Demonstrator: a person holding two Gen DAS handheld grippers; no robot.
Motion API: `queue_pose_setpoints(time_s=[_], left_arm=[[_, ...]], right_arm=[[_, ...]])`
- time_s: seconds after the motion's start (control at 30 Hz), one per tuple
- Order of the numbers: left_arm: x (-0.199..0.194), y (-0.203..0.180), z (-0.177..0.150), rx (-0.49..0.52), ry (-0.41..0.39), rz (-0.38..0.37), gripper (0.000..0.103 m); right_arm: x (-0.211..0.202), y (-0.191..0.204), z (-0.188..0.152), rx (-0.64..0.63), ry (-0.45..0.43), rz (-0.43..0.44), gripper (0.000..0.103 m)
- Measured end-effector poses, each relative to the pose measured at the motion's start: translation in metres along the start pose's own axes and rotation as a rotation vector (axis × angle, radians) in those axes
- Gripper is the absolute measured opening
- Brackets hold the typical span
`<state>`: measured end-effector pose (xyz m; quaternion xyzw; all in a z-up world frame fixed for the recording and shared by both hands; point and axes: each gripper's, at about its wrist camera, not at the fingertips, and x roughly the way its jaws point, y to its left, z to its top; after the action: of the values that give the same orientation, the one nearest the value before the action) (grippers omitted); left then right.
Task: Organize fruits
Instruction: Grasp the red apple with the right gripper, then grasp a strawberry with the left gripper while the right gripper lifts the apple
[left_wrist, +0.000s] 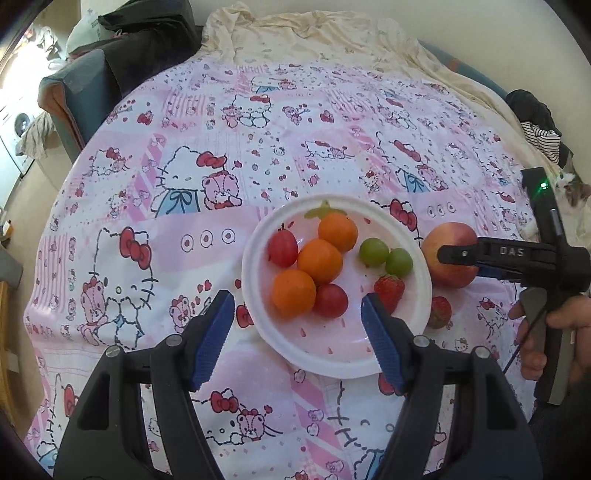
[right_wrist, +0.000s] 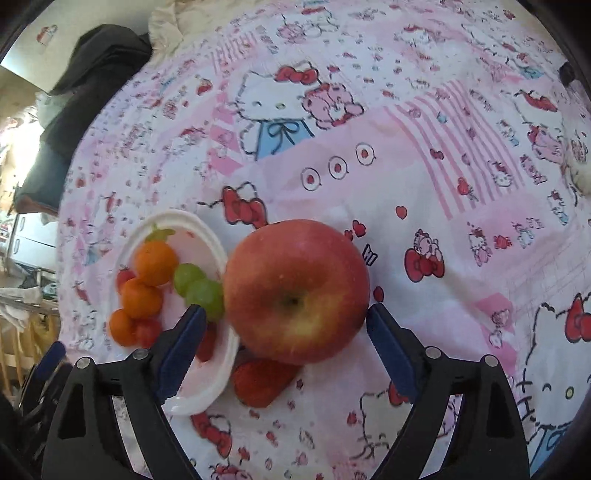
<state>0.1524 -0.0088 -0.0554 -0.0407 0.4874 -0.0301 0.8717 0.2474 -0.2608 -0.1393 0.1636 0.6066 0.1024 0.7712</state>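
Note:
A white plate (left_wrist: 246, 273) on the pink cartoon-print bedspread holds three oranges (left_wrist: 319, 260), two red grapes (left_wrist: 282, 249), two green grapes (left_wrist: 373, 252) and a strawberry (left_wrist: 388, 290). My left gripper (left_wrist: 297, 299) hovers open over the plate's near side, gripping nothing. A big red apple (right_wrist: 295, 288) lies on the spread just right of the plate (right_wrist: 207, 221). My right gripper (right_wrist: 284, 308) is open and straddles the apple; a gap shows at the left pad. One of its fingers (left_wrist: 461, 253) crosses the apple (left_wrist: 450, 277). A second strawberry (right_wrist: 258, 382) lies beside the plate, under the apple's near edge.
A person's hand (left_wrist: 535, 332) grips the right tool's handle. Dark clothes (left_wrist: 147, 44) are piled at the far left, striped fabric (left_wrist: 543, 136) at the far right, and a crumpled cream sheet (left_wrist: 314, 33) at the back. A furry animal (left_wrist: 572, 188) sits at the right edge.

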Motion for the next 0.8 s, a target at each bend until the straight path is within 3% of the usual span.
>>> queue_pose_setpoints(time_s=[0.13, 0.33, 0.47, 0.57, 0.63, 0.7, 0.8], left_arm=[[0.011, -0.009, 0.001, 0.015, 0.022, -0.005, 0.068], [0.032, -0.044, -0.002, 0.101, 0.095, -0.041, 0.068], [0.042, -0.084, -0.008, 0.205, 0.134, -0.087, 0.068], [0.052, -0.113, -0.011, 0.220, 0.180, -0.130, 0.066], [0.059, -0.127, -0.011, 0.209, 0.212, -0.159, 0.052], [0.068, -0.144, -0.011, 0.231, 0.248, -0.135, 0.044], [0.076, -0.159, -0.012, 0.222, 0.297, -0.136, 0.044]], right_arm=[[0.013, -0.005, 0.007, 0.017, 0.030, 0.017, 0.085], [0.000, -0.014, 0.005, 0.019, 0.039, 0.064, 0.085], [-0.027, -0.030, 0.001, 0.066, -0.002, 0.116, 0.085], [-0.052, -0.042, 0.001, 0.092, -0.050, 0.136, 0.085], [-0.064, -0.051, 0.001, 0.117, -0.069, 0.148, 0.085], [-0.074, -0.062, 0.000, 0.155, -0.090, 0.157, 0.085], [-0.084, -0.070, 0.000, 0.193, -0.116, 0.159, 0.085]])
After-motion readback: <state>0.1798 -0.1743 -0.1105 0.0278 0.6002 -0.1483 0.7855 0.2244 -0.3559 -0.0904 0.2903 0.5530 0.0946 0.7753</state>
